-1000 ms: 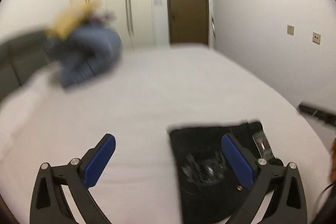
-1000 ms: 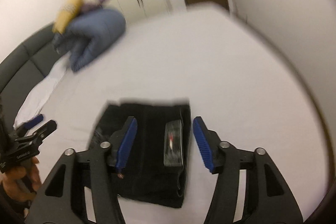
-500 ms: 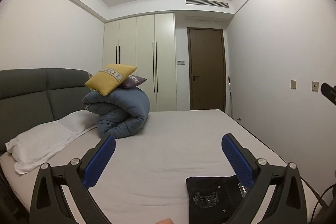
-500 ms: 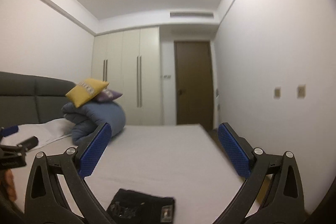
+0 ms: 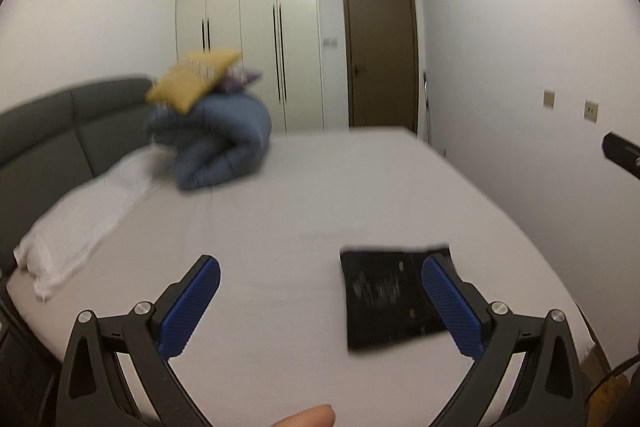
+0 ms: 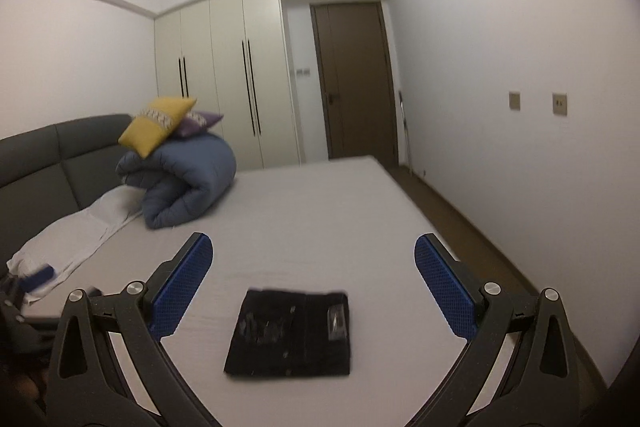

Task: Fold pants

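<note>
The black pants [image 6: 290,337] lie folded into a compact rectangle on the white bed [image 6: 320,211], with a pale print and a tag on top. They also show in the left wrist view [image 5: 390,301], behind my left gripper's right finger. My left gripper [image 5: 320,301] is open and empty, above the bed to the left of the pants. My right gripper [image 6: 312,277] is open and empty, held above the pants and clear of them.
A rolled blue duvet [image 6: 188,183] with a yellow cushion [image 6: 158,125] sits near the grey headboard [image 6: 48,163]. A white pillow [image 5: 84,223] lies at the left. Wardrobe [image 6: 232,87] and brown door [image 6: 354,79] stand behind. The bed's right edge drops to the floor [image 6: 460,215].
Both grippers have lifted away from the folded pants and pulled back; the right gripper opened wide. The views tilted up to the room and have tipped partly back down to the bed.
</note>
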The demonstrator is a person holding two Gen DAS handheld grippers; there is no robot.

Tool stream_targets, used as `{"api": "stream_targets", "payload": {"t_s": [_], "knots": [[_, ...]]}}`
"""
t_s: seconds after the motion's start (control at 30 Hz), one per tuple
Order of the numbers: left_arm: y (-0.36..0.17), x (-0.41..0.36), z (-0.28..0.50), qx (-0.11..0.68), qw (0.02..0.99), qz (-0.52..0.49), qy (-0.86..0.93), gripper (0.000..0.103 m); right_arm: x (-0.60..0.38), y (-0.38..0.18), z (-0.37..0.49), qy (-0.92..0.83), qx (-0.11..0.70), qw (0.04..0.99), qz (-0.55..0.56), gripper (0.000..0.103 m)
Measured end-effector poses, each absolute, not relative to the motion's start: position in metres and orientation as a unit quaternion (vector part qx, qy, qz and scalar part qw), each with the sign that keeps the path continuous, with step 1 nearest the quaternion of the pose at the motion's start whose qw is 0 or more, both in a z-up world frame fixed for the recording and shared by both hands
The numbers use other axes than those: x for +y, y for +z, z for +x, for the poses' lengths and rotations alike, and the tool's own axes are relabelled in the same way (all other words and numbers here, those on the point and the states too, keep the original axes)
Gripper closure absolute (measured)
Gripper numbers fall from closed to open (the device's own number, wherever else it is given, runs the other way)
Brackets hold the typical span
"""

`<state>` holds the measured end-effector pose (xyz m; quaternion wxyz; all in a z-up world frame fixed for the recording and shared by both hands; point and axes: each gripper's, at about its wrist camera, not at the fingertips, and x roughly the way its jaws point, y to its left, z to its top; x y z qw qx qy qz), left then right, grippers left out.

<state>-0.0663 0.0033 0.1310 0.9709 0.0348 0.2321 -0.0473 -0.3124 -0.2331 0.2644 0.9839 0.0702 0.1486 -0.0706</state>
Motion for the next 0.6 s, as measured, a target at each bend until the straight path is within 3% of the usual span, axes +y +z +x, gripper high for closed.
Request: {"api": "stream_targets", "payload": {"t_s": [0.3,0.6], "knots": [[0.073,-0.013,-0.035,0.341,0.939,0.032,-0.041,0.0,-0.24,0.171,-0.289,-0.08,0.275,0.954,0.084,0.0],[0.056,-0.012,-0.022,0.371,0.928,0.011,-0.041,0.0,-0.238,0.126,-0.263,-0.084,0.297,0.95,0.056,0.0]]}}
